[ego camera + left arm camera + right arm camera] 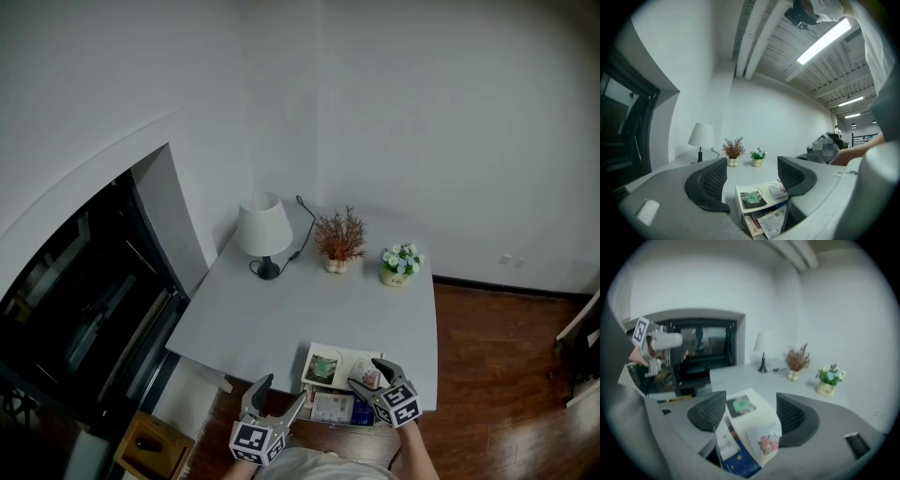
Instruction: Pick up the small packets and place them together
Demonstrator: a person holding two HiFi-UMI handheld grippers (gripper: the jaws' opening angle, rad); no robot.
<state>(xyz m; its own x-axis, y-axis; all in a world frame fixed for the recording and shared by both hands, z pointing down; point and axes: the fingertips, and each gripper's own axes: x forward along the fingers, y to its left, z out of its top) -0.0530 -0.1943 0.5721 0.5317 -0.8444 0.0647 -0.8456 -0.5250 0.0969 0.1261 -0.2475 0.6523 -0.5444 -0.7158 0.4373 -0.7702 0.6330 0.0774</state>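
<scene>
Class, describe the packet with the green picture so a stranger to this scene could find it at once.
On the grey table, find the white box at the near edge. Two packets lie on its top: take the left packet, with a dark green picture, not the pale packet with pink print.

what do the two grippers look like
The two are alike. The left gripper and the right gripper each have a light grey body and two dark, curved jaws with mesh-textured inner pads. Each carries a white cube printed with black square markers: the left cube and the right cube.
</scene>
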